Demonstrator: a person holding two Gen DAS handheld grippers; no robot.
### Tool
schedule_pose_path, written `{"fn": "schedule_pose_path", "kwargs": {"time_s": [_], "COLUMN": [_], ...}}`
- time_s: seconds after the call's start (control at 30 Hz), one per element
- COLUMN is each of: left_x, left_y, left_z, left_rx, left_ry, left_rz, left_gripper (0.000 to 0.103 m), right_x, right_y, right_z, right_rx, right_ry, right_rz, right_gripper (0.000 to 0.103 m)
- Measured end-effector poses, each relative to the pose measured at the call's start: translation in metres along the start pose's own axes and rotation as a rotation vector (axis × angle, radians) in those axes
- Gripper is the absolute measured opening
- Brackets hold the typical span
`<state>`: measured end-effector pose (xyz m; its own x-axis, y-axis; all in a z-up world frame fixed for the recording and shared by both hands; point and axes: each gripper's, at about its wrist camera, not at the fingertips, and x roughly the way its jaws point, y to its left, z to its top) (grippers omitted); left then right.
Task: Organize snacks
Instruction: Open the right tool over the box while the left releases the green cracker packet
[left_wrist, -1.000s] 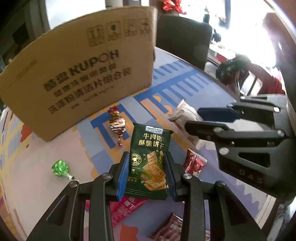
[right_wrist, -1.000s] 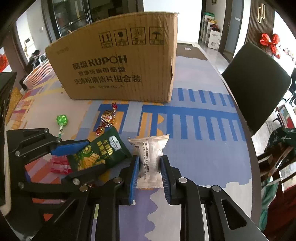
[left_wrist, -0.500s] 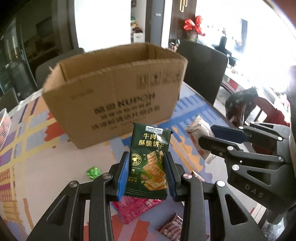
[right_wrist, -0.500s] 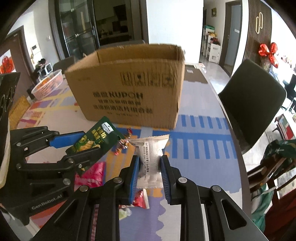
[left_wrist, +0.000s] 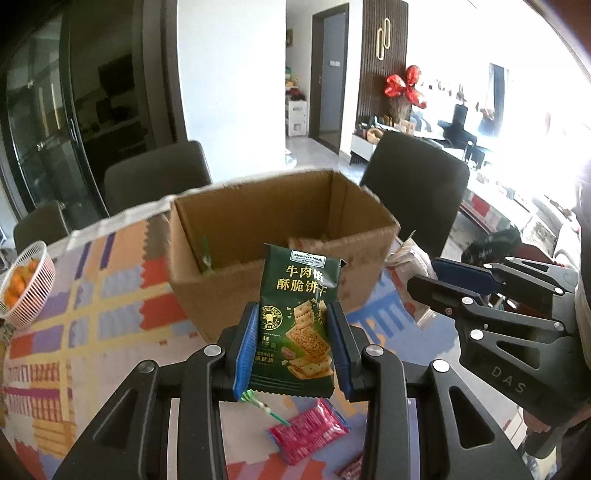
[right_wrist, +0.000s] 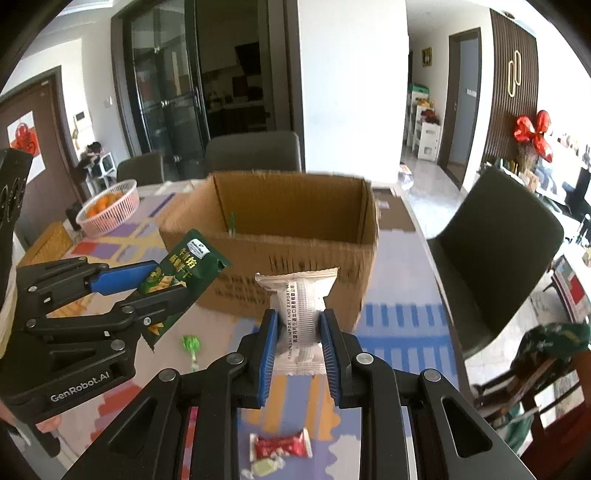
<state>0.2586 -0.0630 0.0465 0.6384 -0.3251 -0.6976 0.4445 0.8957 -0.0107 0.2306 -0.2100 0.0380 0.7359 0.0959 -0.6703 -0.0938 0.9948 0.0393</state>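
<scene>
I've got the left gripper (left_wrist: 291, 347) pinching the green cracker packet (left_wrist: 297, 317), the right gripper (right_wrist: 298, 350) pinching the white packet (right_wrist: 299, 314); the open cardboard box (right_wrist: 295, 236) sits ahead and below both, my right a touch nearer.

Both wrist cams look downward, sharing cardboard box (left_wrist: 280, 236) (right_wrist: 295, 236) ahead

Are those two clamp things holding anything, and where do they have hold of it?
Left hand-held gripper pinches the green cracker packet by its lower side edges; right hand-held gripper pinches the white snack packet around its middle.
</scene>
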Motion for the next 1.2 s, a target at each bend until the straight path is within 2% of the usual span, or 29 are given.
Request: {"fn": "schedule_pose_path", "kwargs": {"time_s": [0.2,0.43,0.63,0.83,0.9,0.93,0.97,1.2], "left_x": [-0.002,0.012,0.028,0.047,0.048,0.048,0.048,0.033], "left_y": [0.013,0.031,0.040,0.044,0.044,0.044,0.045,0.046], "left_z": [0.025,0.045,0.064,0.083,0.085,0.085,0.085,0.073], "left_rx": [-0.007,-0.045,-0.062,-0.061,-0.055,-0.053,-0.053,-0.071], "left_ry": [-0.023,-0.013,-0.006,0.017,0.015,0.014,0.013,-0.010], "left_rz": [0.030,0.038,0.046,0.089,0.095,0.102,0.109,0.138], "left_gripper": [0.036,0.036,0.036,0.036,0.040,0.043,0.045,0.047], "right_x": [-0.002,0.012,0.029,0.050,0.057,0.060,0.061,0.051], "right_y": [0.002,-0.001,-0.003,-0.005,-0.007,-0.008,-0.010,-0.010], "right_z": [0.029,0.059,0.074,0.085,0.088,0.090,0.090,0.083], "right_rx": [-0.007,-0.011,-0.015,-0.011,0.004,0.013,0.020,-0.005], "right_ry": [-0.036,-0.034,-0.023,-0.003,0.012,0.021,0.023,-0.003], "right_rz": [-0.005,-0.011,-0.014,-0.031,-0.027,-0.030,-0.031,-0.032], "right_gripper": [0.025,0.025,0.025,0.025,0.028,0.035,0.037,0.038]}}
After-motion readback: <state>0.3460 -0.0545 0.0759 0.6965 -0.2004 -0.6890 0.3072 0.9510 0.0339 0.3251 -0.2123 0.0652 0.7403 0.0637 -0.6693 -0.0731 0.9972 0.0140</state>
